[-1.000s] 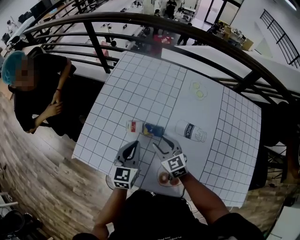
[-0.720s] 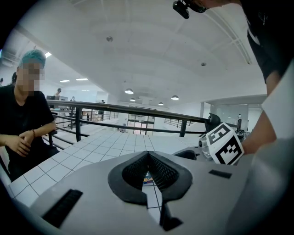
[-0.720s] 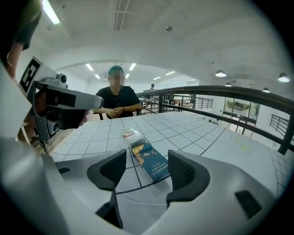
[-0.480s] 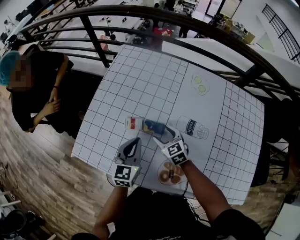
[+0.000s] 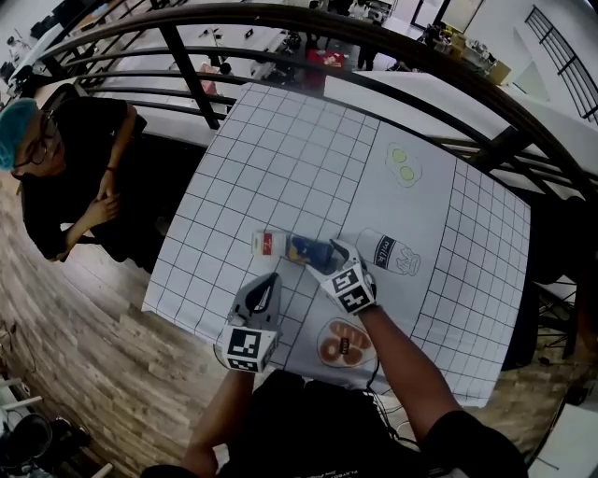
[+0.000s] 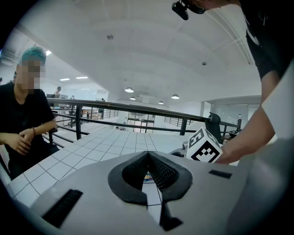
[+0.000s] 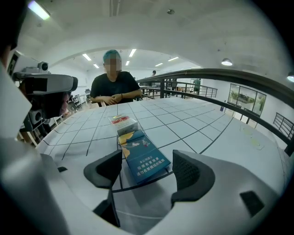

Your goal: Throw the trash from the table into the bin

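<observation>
A blue cigarette pack (image 5: pixel 306 252) lies flat on the gridded table (image 5: pixel 280 168), and a white and red pack (image 5: pixel 267 245) touches its left end. My right gripper (image 5: pixel 331 254) reaches the blue pack from the right. Its jaws have just been opening and stand open. In the right gripper view the blue pack's (image 7: pixel 143 158) near end lies between the pads (image 7: pixel 108 169) without touching them, with the white and red pack (image 7: pixel 123 123) beyond it. My left gripper (image 5: pixel 264 291) hovers near the table's front edge. It is shut (image 6: pixel 148 166) and holds nothing.
Flat pictures are printed on the table: a milk bottle (image 5: pixel 392 254), doughnuts (image 5: pixel 341 344) and cucumber slices (image 5: pixel 404 166). A person in black (image 5: pixel 70 173) stands at the table's left side. A dark railing (image 5: pixel 280 19) curves behind the table. Wooden floor (image 5: pixel 65 355) lies beside it.
My right gripper has moved forward and down to the blue pack, and its jaws have spread wide around the pack's end. The left gripper has stayed where it was.
</observation>
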Action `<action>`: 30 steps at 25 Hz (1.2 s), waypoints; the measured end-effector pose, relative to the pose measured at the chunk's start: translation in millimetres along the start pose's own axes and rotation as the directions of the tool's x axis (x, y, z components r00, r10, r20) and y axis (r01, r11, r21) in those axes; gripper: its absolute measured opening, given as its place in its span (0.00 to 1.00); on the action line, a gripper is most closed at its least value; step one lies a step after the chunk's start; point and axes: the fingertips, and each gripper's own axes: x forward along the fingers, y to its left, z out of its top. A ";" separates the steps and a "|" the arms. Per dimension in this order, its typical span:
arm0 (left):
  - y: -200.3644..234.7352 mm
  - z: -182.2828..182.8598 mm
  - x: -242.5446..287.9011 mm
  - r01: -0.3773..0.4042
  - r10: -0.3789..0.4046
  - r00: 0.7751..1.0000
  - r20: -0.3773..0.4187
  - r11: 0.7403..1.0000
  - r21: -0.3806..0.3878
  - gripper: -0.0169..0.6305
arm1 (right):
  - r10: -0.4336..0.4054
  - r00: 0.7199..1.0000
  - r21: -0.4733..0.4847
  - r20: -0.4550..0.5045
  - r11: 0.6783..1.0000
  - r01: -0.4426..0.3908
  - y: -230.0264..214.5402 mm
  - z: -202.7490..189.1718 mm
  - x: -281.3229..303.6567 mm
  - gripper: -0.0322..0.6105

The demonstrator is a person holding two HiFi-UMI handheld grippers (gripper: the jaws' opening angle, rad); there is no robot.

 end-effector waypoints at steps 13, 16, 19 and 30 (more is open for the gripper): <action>4.0 -1.4 -8.3 -0.006 0.006 1.000 0.000 1.000 0.002 0.06 | -0.014 0.999 -0.046 -0.039 0.999 0.012 0.1 -8.9 3.1 0.52; 4.2 -0.7 -11.7 -0.008 0.008 1.000 0.001 1.000 0.006 0.06 | -0.011 0.999 -0.048 -0.036 0.999 0.009 4.2 -9.8 0.6 0.49; 5.2 0.0 -13.9 -0.014 0.014 1.000 0.003 1.000 0.009 0.06 | -0.004 0.999 -0.040 -0.038 0.999 0.002 9.1 -10.9 -3.9 0.48; -6.7 4.9 -23.3 -0.019 0.019 1.000 0.016 1.000 0.018 0.06 | -0.044 0.996 0.039 0.073 0.998 0.042 31.7 12.8 -48.0 0.48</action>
